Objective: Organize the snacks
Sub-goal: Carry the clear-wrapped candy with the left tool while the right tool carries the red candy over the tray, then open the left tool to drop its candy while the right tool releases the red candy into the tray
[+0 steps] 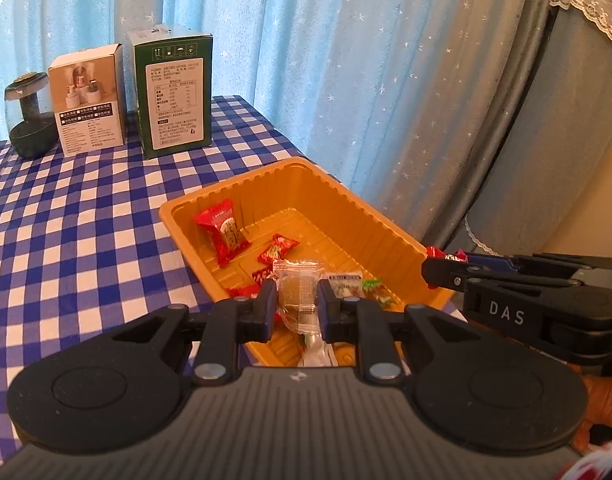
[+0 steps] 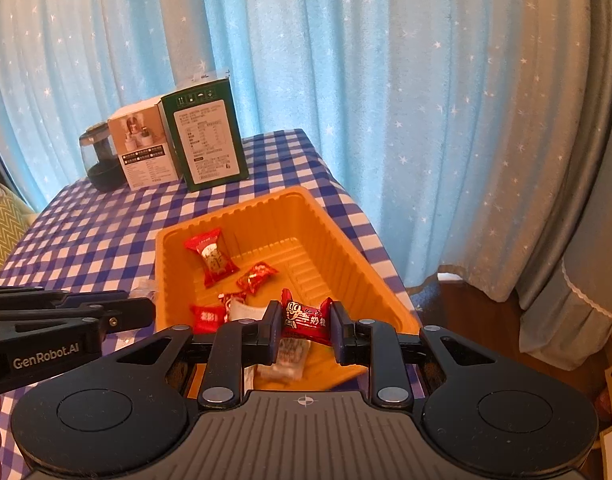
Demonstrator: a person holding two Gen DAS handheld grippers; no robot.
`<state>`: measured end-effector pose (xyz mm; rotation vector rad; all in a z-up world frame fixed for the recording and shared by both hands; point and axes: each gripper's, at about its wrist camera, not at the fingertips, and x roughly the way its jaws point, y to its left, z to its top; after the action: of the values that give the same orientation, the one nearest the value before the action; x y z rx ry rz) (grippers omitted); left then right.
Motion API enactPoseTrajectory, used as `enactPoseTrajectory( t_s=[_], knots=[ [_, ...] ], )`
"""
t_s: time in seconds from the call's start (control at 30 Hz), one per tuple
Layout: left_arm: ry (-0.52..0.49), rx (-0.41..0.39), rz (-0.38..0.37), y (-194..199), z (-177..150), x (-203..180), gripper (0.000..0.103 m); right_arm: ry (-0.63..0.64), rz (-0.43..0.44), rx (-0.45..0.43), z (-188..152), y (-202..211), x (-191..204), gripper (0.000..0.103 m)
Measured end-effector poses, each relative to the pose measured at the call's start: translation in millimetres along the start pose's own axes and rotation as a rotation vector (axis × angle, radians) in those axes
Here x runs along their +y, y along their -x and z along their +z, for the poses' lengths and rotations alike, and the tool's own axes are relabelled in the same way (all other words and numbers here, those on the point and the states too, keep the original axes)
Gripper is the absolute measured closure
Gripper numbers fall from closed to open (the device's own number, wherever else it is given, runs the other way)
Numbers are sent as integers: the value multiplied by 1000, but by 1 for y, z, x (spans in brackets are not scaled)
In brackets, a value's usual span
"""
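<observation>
An orange plastic tray (image 1: 357,208) (image 2: 329,236) lies on the blue checked tablecloth and holds several wrapped snacks, among them a large red packet (image 1: 222,232) (image 2: 211,257) and a small red candy (image 1: 278,249) (image 2: 257,276). My left gripper (image 1: 297,306) is shut on a clear snack packet (image 1: 297,292) above the tray's near end. My right gripper (image 2: 306,322) is shut on a red candy packet (image 2: 307,318) above the tray's near right part. The right gripper also shows in the left wrist view (image 1: 445,268), at the tray's right rim.
A green box (image 1: 174,96) (image 2: 208,140), a white box (image 1: 90,100) (image 2: 144,152) and a dark glass jar (image 1: 28,116) (image 2: 98,160) stand at the table's far edge. Blue starred curtains hang behind. The table's right edge runs just past the tray.
</observation>
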<state>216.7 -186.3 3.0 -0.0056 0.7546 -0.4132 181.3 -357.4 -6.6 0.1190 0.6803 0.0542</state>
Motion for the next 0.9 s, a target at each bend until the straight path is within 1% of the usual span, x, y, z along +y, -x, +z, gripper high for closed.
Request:
enactPoseTrajectory(
  t_s=[0.17, 0.5, 0.9],
  knots=[
    [14, 1, -6, -17, 12, 5, 84, 12, 2, 2, 10, -18, -3, 77],
    [8, 17, 12, -45, 25, 12, 84, 20, 11, 26, 22, -49, -6, 77],
    [26, 35, 4, -67, 35, 24, 84, 14, 12, 31, 31, -65, -8, 77]
  ],
)
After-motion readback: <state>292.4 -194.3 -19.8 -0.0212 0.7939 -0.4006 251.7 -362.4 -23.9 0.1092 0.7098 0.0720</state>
